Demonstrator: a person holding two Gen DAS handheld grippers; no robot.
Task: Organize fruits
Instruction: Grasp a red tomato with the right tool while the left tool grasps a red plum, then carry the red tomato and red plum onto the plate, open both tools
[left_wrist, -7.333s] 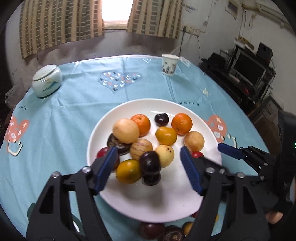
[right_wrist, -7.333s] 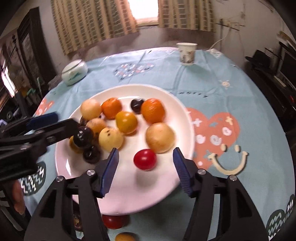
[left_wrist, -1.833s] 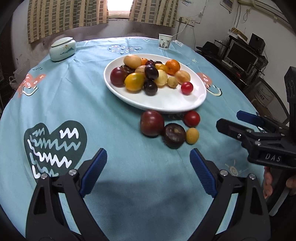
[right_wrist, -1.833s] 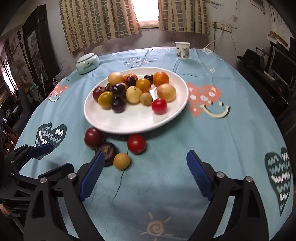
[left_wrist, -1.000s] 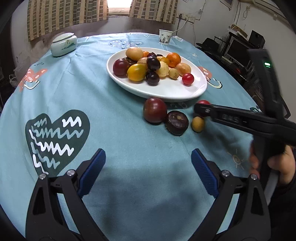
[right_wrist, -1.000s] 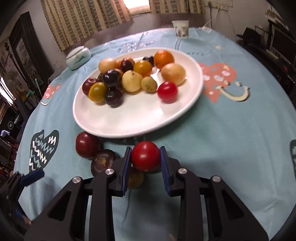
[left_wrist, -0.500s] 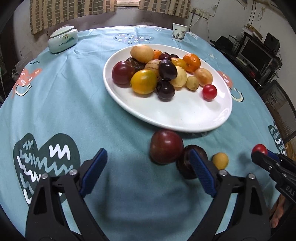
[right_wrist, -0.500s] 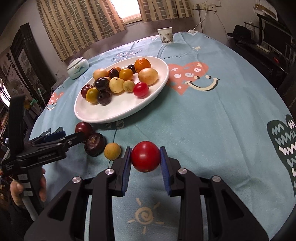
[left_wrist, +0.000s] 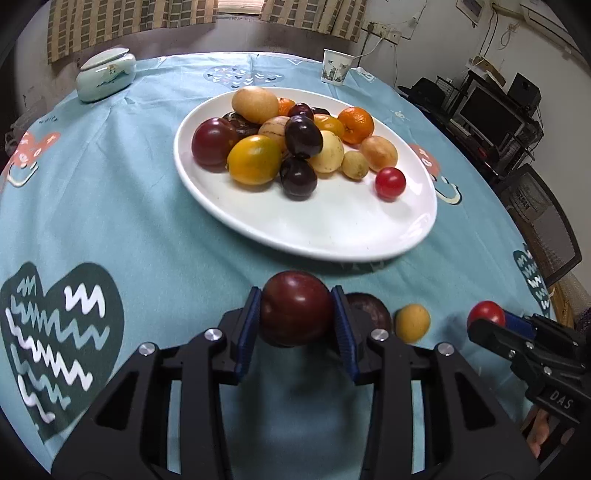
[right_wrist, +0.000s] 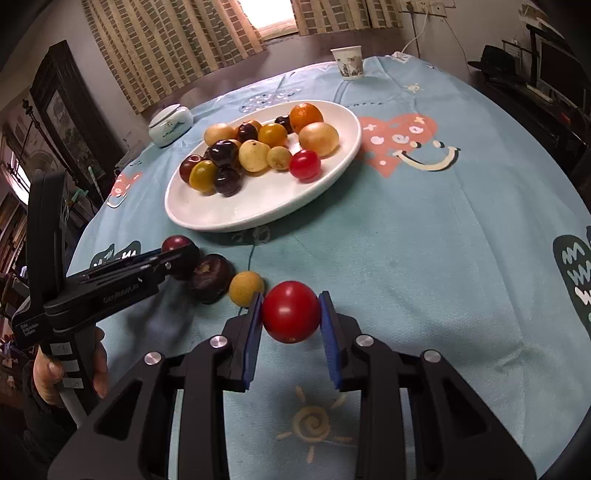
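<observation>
My left gripper is shut on a dark red plum just in front of the white plate, which holds several fruits. A dark brown fruit and a small yellow fruit lie on the cloth to its right. My right gripper is shut on a red tomato, held above the cloth near the small yellow fruit. The left gripper with the plum also shows in the right wrist view, and the right gripper with the tomato in the left wrist view.
A round table with a blue patterned cloth. A lidded ceramic jar stands at the far left and a paper cup at the far side. A chair and shelves with electronics stand to the right.
My left gripper has moved forward and closed on the dark red plum. My right gripper still holds the red tomato and has come nearer the loose fruits.
</observation>
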